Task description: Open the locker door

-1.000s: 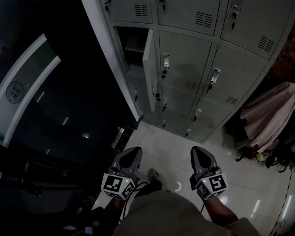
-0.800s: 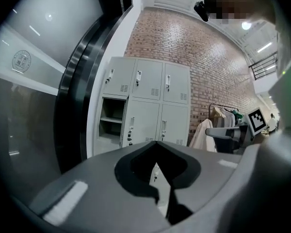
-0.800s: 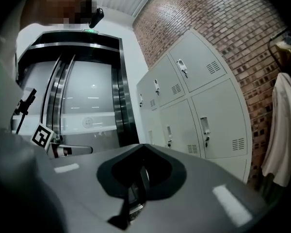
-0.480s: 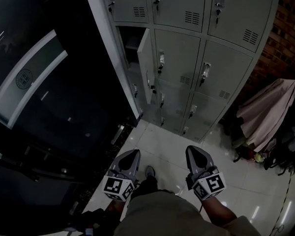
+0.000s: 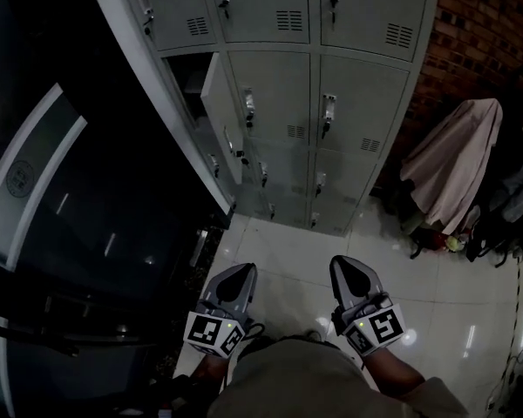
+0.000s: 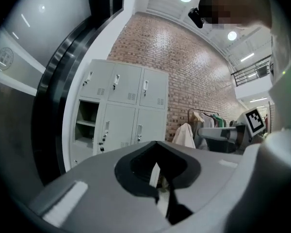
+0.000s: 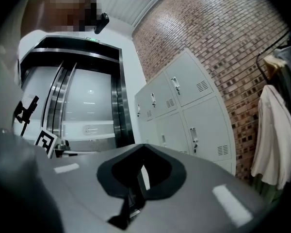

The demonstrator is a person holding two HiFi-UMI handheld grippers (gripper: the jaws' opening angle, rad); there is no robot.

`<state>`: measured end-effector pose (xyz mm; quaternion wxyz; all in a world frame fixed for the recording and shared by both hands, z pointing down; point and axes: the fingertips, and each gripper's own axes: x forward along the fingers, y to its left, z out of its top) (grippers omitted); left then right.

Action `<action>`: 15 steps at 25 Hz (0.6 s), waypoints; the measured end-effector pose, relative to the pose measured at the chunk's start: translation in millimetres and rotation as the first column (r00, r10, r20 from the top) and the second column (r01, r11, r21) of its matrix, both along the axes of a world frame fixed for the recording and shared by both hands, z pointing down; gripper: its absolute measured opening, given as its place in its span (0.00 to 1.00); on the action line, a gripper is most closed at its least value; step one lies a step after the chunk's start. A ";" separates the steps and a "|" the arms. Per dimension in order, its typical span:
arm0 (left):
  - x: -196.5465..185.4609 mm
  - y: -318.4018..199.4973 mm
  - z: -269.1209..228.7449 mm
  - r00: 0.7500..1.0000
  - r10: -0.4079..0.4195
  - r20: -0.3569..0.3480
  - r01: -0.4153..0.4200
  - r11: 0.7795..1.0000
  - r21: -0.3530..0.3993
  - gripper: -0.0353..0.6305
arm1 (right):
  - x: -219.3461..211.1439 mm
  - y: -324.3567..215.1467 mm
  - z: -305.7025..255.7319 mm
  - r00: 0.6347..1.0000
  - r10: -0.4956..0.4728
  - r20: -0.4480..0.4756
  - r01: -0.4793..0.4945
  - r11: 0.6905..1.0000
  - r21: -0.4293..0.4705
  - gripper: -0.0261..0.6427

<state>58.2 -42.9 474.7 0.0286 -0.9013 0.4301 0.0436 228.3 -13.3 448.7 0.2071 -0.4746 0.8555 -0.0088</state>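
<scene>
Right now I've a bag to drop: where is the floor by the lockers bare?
The tiled floor in front of the lockers is bare. It is crowded at the right, with clutter under the draped cloth. At the left, the open locker door juts out.

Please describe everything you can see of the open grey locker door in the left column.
The pale grey, flat sheet-metal locker door is in the left column, second row from the top in view. It stands wide open, attached at its right side in the head view, its thin edge towards the camera. Beside it is the dark compartment it uncovers. Neither the left gripper nor the right gripper touches it.
</scene>
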 end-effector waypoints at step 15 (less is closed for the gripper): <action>-153.3 -21.2 42.6 0.994 -0.098 -0.046 0.090 0.986 -0.138 0.22 | -112.4 -27.7 -1.4 0.999 -0.018 -0.028 0.018 1.000 -0.017 0.04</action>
